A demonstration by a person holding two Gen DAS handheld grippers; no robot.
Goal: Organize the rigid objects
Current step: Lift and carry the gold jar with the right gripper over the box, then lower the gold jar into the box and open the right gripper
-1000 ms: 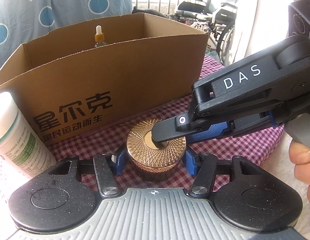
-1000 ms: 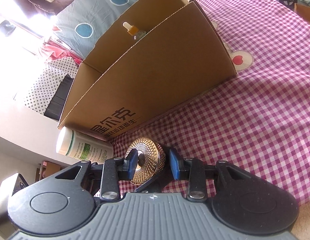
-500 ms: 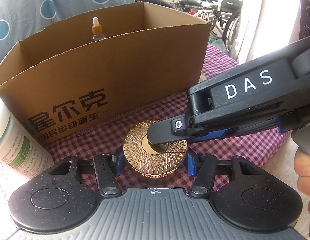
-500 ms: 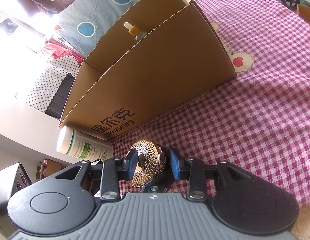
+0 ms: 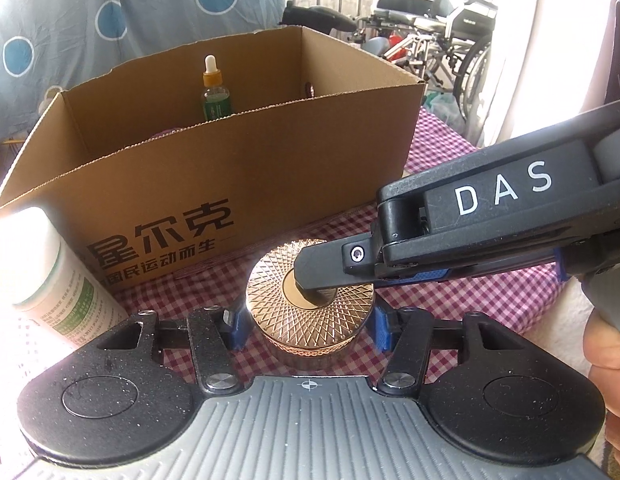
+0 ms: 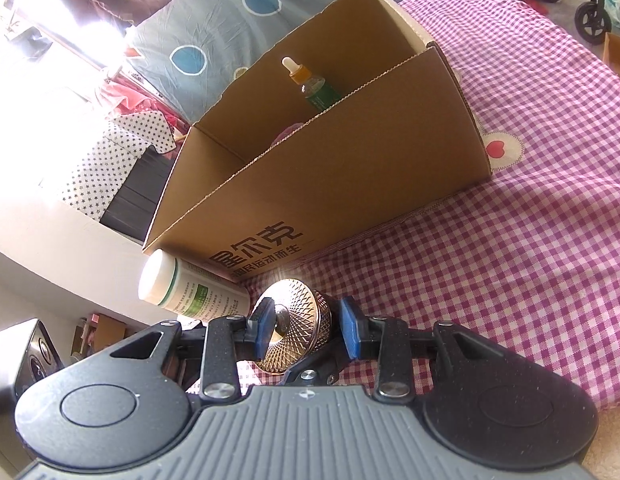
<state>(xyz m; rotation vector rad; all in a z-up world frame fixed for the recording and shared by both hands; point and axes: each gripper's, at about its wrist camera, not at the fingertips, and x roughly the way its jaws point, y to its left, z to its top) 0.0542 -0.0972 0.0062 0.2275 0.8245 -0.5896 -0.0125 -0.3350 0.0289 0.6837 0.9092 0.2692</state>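
A round jar with a gold patterned lid [image 5: 310,296] sits low over the checked cloth in front of the cardboard box [image 5: 237,176]. My left gripper [image 5: 307,326] has its blue pads on both sides of the jar. My right gripper [image 6: 305,330] grips the same jar [image 6: 297,328] top and bottom; in the left wrist view its upper finger [image 5: 330,266] lies across the lid. A dropper bottle [image 5: 214,92] stands inside the box and also shows in the right wrist view [image 6: 312,84].
A white bottle with a green label [image 5: 57,280] stands left of the jar, against the box front; it also shows in the right wrist view [image 6: 189,290]. The pink checked cloth [image 6: 490,260] stretches right. Wheelchairs [image 5: 438,24] stand behind the box.
Both grippers and the jar have risen a little, so more of the box's inside and the dropper bottle shows. The grips on the jar look unchanged.
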